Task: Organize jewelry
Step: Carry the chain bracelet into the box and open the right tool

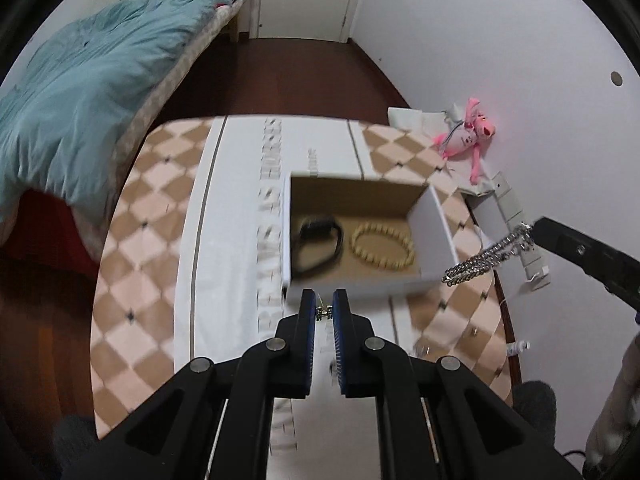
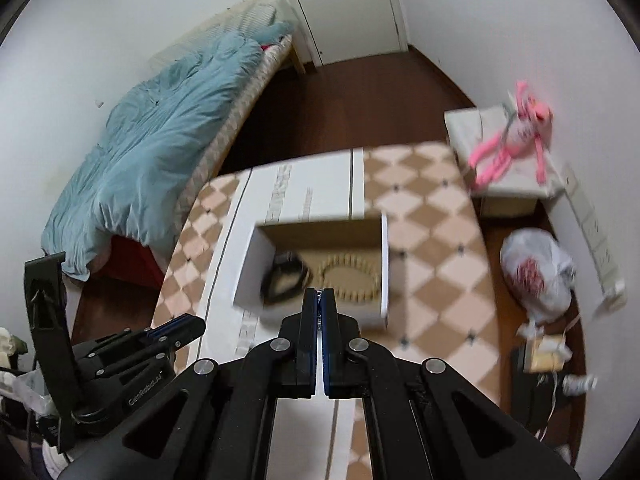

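The left wrist view is taken from above the near end of the table (image 1: 132,240), looking forward and down along its own fingers toward the open box (image 1: 434,232), which is seen close and slightly right of centre. The right wrist view is taken from higher and further right, angled down on the same box (image 2: 250,268). The box, the table (image 2: 436,256), the bed (image 1: 80,92) (image 2: 160,140), the door (image 2: 348,4) and the pink toy (image 1: 470,134) (image 2: 516,140) are shared by both views. Each gripper is caught at the edge of the other view.

place: home bedroom | shown by: bed (image 2: 168,140), door (image 2: 348,4), plush toy (image 1: 466,134)
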`<state>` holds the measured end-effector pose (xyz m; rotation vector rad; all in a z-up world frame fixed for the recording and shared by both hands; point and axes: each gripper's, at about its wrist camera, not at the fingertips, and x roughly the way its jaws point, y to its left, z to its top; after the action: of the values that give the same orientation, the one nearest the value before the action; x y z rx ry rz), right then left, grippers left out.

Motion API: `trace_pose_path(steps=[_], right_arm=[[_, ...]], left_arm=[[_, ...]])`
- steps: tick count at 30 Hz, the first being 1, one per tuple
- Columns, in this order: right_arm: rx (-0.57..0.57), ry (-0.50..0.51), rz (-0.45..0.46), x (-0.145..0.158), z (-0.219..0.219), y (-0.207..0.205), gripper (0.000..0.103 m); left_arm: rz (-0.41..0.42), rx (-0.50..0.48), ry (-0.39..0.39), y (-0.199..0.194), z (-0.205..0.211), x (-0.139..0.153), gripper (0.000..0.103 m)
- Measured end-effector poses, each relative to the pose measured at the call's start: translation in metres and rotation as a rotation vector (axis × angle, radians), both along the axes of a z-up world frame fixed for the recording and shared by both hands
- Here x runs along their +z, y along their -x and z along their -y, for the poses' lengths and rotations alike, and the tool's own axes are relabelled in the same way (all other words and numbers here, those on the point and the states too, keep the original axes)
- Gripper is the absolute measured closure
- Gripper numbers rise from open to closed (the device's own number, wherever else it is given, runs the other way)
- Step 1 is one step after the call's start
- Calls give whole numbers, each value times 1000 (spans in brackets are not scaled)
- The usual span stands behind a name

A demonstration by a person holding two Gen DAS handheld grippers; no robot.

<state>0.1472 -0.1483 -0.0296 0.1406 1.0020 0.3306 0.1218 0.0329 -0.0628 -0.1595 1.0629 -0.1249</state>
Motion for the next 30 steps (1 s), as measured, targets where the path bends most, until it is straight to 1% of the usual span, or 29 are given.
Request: trace_pose_path(steps=[2, 5, 10, 12, 16, 19, 21, 22, 23, 24, 25, 26, 27, 28, 29, 30], right_arm=[[15, 15, -18, -1, -4, -22, 102], [29, 44, -60, -12, -10, -55, 102], [45, 105, -127, -43, -19, -95, 102], [52, 130, -143, -54, -23, -104, 102], [73, 175, -172, -72, -31, -119, 101], [88, 183, -201, -82, -33, -128, 101], [83, 184, -221, -87, -32, -133, 101], [85, 188, -224, -88, -31, -134, 101], [79, 194, -227, -89, -30, -135, 100], [73, 196, -228, -89, -28, -135, 99], [67, 203, -226, -89, -26, -135, 98], [56, 207, -226, -89, -24, -135, 94], [51, 205, -229, -89, -22, -134, 88], [43, 208, -229, -89, -20, -134, 83], [38, 217, -226, -89, -18, -130, 69], [36, 223, -225, -88, -17, -128, 55]], left_arm=[[-12, -14, -2, -18, 3, 0, 97], [-45, -28, 4, -42, 6, -7, 97], [-121, -31, 6, -77, 9, -32, 97], [-148, -22, 20, -90, 8, -42, 97], [-196, 8, 23, -107, 8, -52, 96], [-203, 21, 37, -114, 6, -53, 95], [-203, 29, 17, -117, 6, -53, 94], [-202, 36, -7, -119, 6, -53, 92], [-200, 41, -29, -119, 6, -52, 83], [-197, 46, -41, -120, 5, -51, 76], [-192, 51, -50, -119, 3, -51, 63], [-189, 58, -57, -119, 2, -50, 45], [-185, 67, -69, -119, -1, -49, 36], [-179, 77, -83, -118, -3, -49, 21], [-173, 87, -96, -116, -6, -49, 17], [-169, 96, -106, -115, -8, -49, 17]])
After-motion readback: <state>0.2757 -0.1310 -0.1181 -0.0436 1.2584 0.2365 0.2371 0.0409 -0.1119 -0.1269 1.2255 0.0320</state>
